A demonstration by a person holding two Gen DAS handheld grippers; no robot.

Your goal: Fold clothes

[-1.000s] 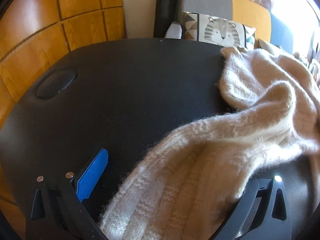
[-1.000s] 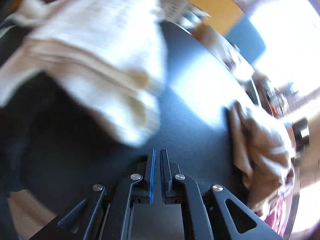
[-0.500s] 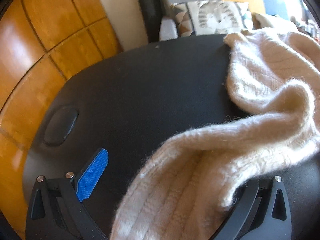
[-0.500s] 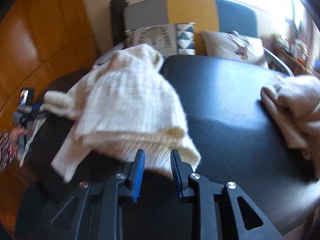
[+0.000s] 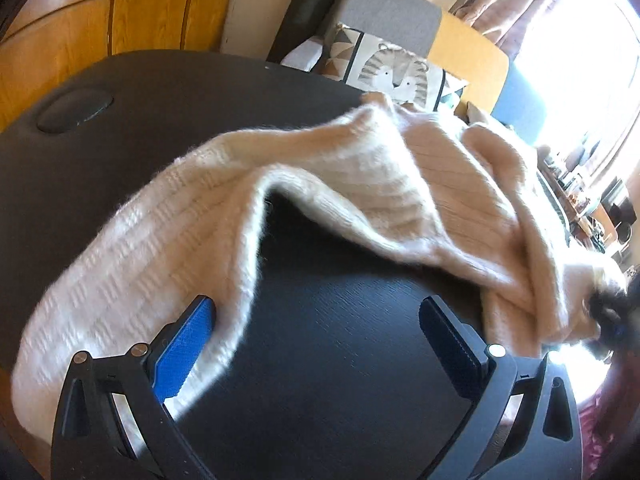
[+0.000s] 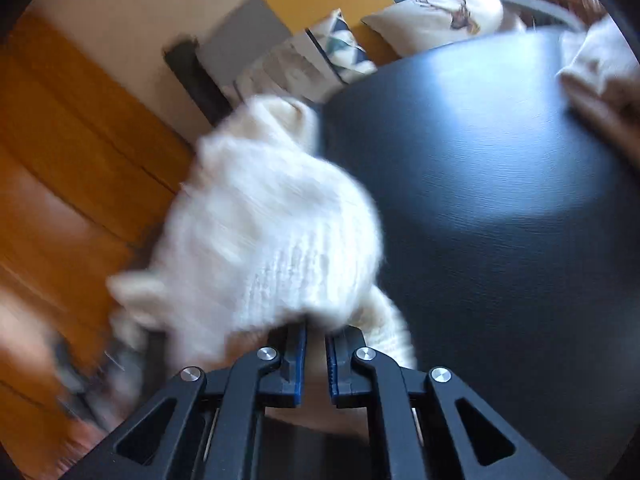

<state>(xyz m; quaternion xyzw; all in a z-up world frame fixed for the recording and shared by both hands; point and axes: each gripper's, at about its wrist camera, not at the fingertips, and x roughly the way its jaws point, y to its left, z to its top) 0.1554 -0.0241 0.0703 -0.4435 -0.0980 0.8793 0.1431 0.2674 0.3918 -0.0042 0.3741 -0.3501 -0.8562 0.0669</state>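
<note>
- Cream knit sweater [image 5: 360, 184]: draped mid-frame on black table [image 5: 340, 380], unfolded.
- Left gripper [image 5: 320, 344]: spread wide, holding nothing.
- Right gripper [image 6: 316, 344]: nearly closed, apparently pinching sweater's hem; blurred.
- Step, judged: repositioning; next, spreading flat.

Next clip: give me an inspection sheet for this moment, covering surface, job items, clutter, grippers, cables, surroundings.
Surface: black table, textured, sunlit patch at right.
Job's things: cream knit sweater spread in loose folds; a second beige garment bunched at the far table edge.
Clutter: dark oval disc near the table edge.
Grippers: left gripper open, sweater beside its left finger; right gripper nearly closed on the sweater hem, blurred.
Cables: nothing seen.
Surroundings: wooden panelling, lion-print cushion, bright window.
</note>
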